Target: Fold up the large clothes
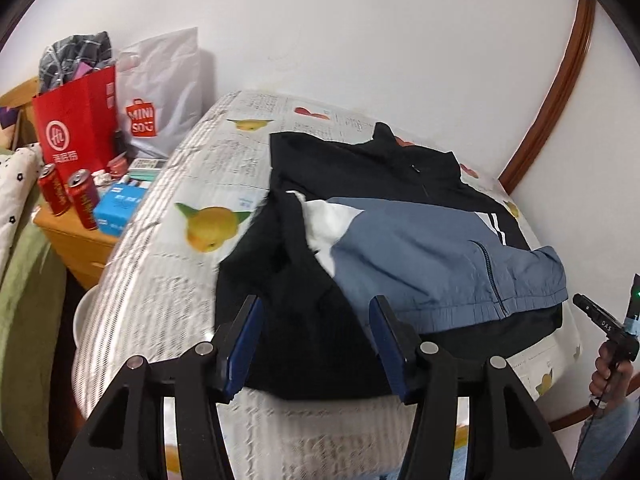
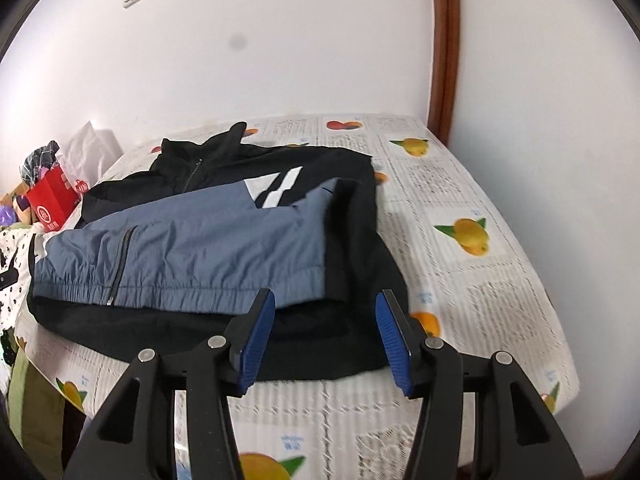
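A black, blue-grey and white jacket (image 1: 404,240) lies partly folded on the table, collar toward the wall, blue-grey hem toward me; it also shows in the right wrist view (image 2: 192,248). My left gripper (image 1: 316,320) is open and empty, hovering above the jacket's black near-left part. My right gripper (image 2: 324,316) is open and empty, above the jacket's black near-right corner. The right gripper's handle (image 1: 608,328) shows at the right edge of the left wrist view.
The table (image 2: 460,240) has a newspaper-and-fruit print cover and stands against a white wall. To the left a wooden stand (image 1: 76,240) holds red cans (image 1: 84,200), a blue box (image 1: 120,208), a red bag (image 1: 76,120) and a white bag (image 1: 160,92). A brown door frame (image 2: 444,48) stands at the right.
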The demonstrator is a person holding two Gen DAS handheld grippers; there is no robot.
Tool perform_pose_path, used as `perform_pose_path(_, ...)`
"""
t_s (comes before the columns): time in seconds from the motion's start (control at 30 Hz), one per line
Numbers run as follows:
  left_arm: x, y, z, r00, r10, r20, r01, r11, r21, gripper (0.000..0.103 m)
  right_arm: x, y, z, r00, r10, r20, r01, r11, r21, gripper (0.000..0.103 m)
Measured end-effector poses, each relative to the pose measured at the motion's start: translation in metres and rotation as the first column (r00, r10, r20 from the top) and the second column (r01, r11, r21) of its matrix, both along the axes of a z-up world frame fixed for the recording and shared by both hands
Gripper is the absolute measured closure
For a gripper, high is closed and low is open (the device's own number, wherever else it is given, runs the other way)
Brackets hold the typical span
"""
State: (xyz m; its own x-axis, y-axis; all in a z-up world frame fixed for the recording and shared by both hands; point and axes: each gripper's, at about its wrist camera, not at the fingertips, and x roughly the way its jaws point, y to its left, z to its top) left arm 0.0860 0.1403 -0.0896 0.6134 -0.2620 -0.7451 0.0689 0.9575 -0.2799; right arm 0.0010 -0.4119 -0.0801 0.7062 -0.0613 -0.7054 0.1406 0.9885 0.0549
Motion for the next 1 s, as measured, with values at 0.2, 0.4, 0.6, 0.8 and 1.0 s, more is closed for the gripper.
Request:
perform_pose_path(0.2,0.022,-0.007,-0.027,0.997,-0.004,-0.083,0.000,0.999,-0.048,0.050,0.024,0.000,-0.013,1.000,-0.011,-0.022,0.012,1.000,0.020,0.051)
perform_pose_path(0.4,0.034,-0.012,-0.044,0.991,-0.010,-0.130,-0.004,0.994,-0.105,0.051,0.050,-0.006,-0.034,0.997,-0.038,-0.063,0.040,0.999,0.027,0.053)
perform_pose_path(0.6,0.034,-0.026,-0.027,0.994,-0.052,-0.096,0.046,0.997,-0.069,0.082,0.057,0.009,-0.032,0.999,-0.015,-0.045,0.014,0.999,-0.034,0.078)
perform_pose_path(0.8,0.038,-0.025,0.005,0.998,-0.067,-0.004,0.067,0.996,-0.057,0.090,0.051,0.004,-0.004,0.998,0.026,0.049,-0.028,0.999,0.045,0.094)
perform_pose_path(1.0,0.070,-0.019,0.025,0.999,-0.035,0.034,0.038,0.996,-0.081,0.090,0.067,0.001,0.024,0.989,0.018,0.150,-0.033,0.995,0.098,0.096)
